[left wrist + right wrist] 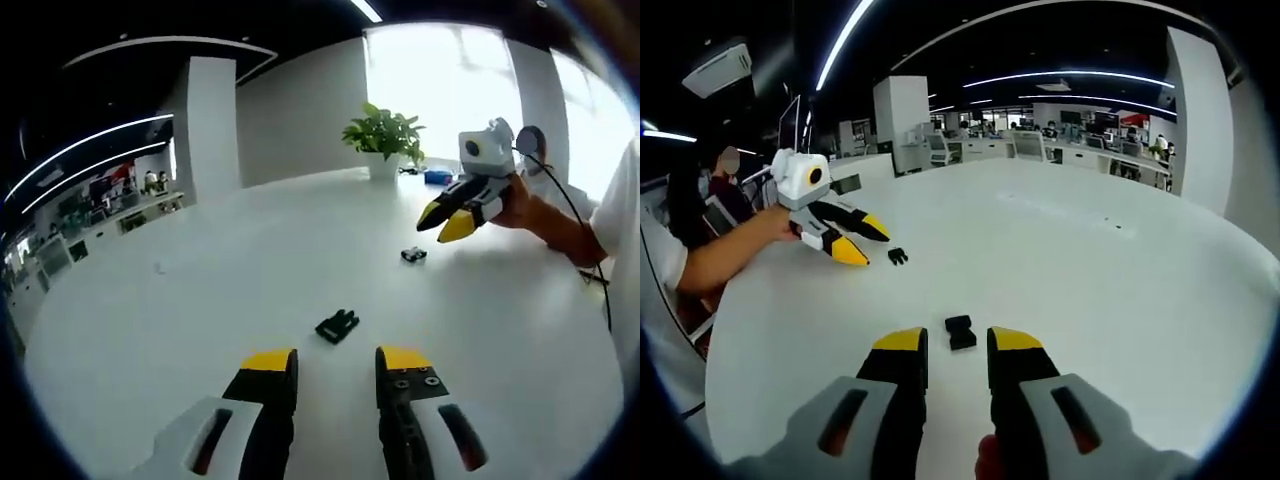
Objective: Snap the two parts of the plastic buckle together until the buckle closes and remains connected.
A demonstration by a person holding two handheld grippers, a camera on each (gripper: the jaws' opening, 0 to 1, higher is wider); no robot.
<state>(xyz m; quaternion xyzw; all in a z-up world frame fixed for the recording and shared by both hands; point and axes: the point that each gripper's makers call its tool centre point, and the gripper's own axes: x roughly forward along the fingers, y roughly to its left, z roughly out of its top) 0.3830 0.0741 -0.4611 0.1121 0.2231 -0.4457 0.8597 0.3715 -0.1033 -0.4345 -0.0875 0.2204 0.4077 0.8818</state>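
The white table (200, 300) spreads wide and bare around both buckle parts, its curved far edge running across the upper half of the left gripper view and its near edge dropping off at the lower left of the right gripper view. In the left gripper view the left hand-held gripper (336, 362) rises from the bottom, level over the table, jaws apart with nothing between them; the pronged part (337, 325) lies just above the gap, apart from the tips. The socket part (413, 254) sits right of centre, well apart from it. The right hand-held gripper (450, 218) hangs at upper right in a hand (525, 205), tips pointing down-left, slightly apart and holding nothing. In the right gripper view, that gripper's jaws (957, 341) stand apart at the bottom, the socket part (960, 332) lying between the tips without clear contact. The left hand-held gripper (865, 240) shows at left, the pronged part (898, 256) just beside its tips. A potted plant (383, 135) stands at the far edge. Both parts are too small for detail.
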